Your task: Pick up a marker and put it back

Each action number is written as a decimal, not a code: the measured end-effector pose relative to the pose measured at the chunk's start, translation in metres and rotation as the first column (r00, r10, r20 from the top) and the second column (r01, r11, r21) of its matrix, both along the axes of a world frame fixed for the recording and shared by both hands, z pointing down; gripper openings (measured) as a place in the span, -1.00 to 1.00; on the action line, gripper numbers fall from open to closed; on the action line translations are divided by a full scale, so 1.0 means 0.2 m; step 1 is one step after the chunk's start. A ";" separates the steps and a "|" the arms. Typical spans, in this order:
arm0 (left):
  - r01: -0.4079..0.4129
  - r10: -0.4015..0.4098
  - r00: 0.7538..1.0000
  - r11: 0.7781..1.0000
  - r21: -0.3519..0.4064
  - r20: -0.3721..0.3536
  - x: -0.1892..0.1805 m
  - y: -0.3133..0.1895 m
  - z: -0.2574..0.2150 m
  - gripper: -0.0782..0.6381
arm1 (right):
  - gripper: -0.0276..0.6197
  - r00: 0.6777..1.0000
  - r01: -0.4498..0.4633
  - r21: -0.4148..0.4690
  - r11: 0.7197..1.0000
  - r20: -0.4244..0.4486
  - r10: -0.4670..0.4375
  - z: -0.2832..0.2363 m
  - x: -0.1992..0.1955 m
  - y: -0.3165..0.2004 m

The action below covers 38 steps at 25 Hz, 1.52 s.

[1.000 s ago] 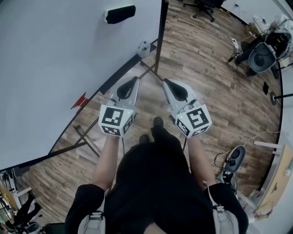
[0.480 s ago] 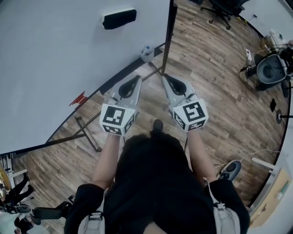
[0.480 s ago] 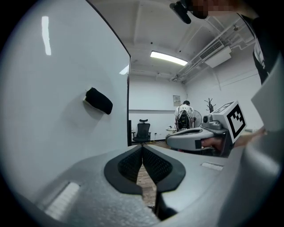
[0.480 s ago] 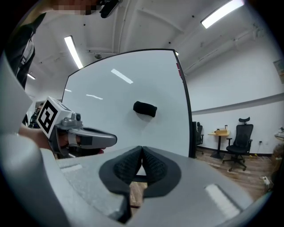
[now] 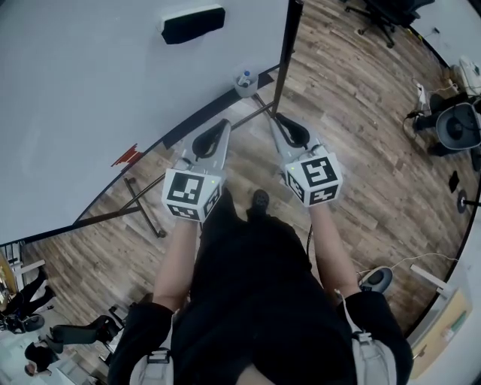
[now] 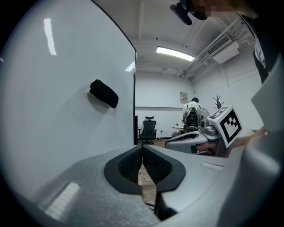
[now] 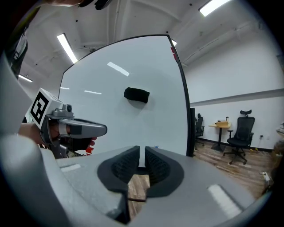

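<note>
A red marker [image 5: 126, 157] lies on the ledge at the bottom of the whiteboard [image 5: 90, 90], left of both grippers; it shows as a red spot [image 7: 88, 150] in the right gripper view. My left gripper [image 5: 224, 122] is held over the floor near the board's lower edge, its jaws shut with nothing in them [image 6: 142, 149]. My right gripper [image 5: 275, 116] is beside it, near the board's black side post [image 5: 285, 53]. Its jaws [image 7: 142, 151] have just been opening: a narrow gap shows, with nothing in it.
A black eraser [image 5: 192, 22] sticks high on the board. A small clear cup [image 5: 246, 81] sits at the ledge's right end, just ahead of the grippers. The board's metal stand legs [image 5: 143, 207] cross the wood floor. Office chairs [image 5: 387, 13] and cables lie to the right.
Both grippers have moved forward, closer to the cup and the board's corner post. The eraser and the red marker stay where they were.
</note>
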<state>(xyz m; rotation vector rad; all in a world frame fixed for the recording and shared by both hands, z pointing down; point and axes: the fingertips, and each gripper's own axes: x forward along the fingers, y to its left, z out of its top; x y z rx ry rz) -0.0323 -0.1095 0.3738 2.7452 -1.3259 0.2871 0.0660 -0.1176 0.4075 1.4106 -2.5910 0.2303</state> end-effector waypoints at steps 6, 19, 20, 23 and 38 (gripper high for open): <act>-0.011 0.011 1.000 1.000 0.001 -0.003 -0.01 -0.10 -0.01 -0.75 | -0.75 1.000 -0.012 -0.022 1.000 -0.010 0.012 0.04 -0.03 -0.14; -0.076 0.076 0.997 0.997 -0.008 -0.003 -0.07 -0.33 -0.02 -0.75 | -0.59 0.991 -0.063 -0.089 0.994 -0.122 0.052 0.27 -0.19 -0.45; -0.082 0.082 0.997 0.997 -0.010 -0.003 -0.08 -0.34 -0.02 -0.75 | -0.58 0.990 -0.065 -0.093 0.994 -0.130 0.053 0.29 -0.21 -0.47; -0.095 0.095 0.996 0.995 -0.019 -0.002 -0.10 -0.36 0.00 -0.75 | -0.55 0.986 -0.071 -0.107 0.992 -0.157 0.054 0.33 -0.26 -0.52; -0.088 0.090 0.995 0.995 -0.057 0.034 -0.23 -0.45 0.08 -0.75 | -0.52 0.966 -0.142 -0.158 0.977 -0.240 0.101 0.54 -0.31 -0.69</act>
